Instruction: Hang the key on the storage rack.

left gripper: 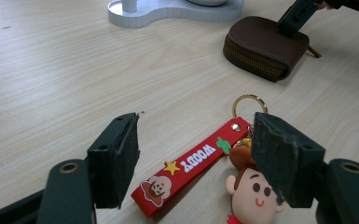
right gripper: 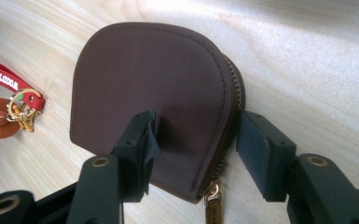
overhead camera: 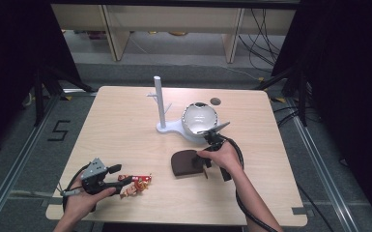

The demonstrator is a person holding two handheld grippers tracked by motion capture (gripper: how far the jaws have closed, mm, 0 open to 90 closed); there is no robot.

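Pale wood table (overhead camera: 125,130): right tongs (overhead camera: 204,163) open astride brown pouch (overhead camera: 184,163), left tongs (overhead camera: 118,178) open over keychain (overhead camera: 136,183).

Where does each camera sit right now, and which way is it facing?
High view: above the table, looking forward and down; forearms, both hands.
Left gripper view: on the left gripper, facing the red keychain; own open jaws.
Right gripper view: on the right gripper, facing the brown pouch; own jaws straddling its edge.
Shared: pouch and keychain appear in all three.

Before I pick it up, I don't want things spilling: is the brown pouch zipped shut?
Shut, as far as shows: the brown pouch lies flat, its zipper teeth meet along the visible edge, and the pull sits at the end.
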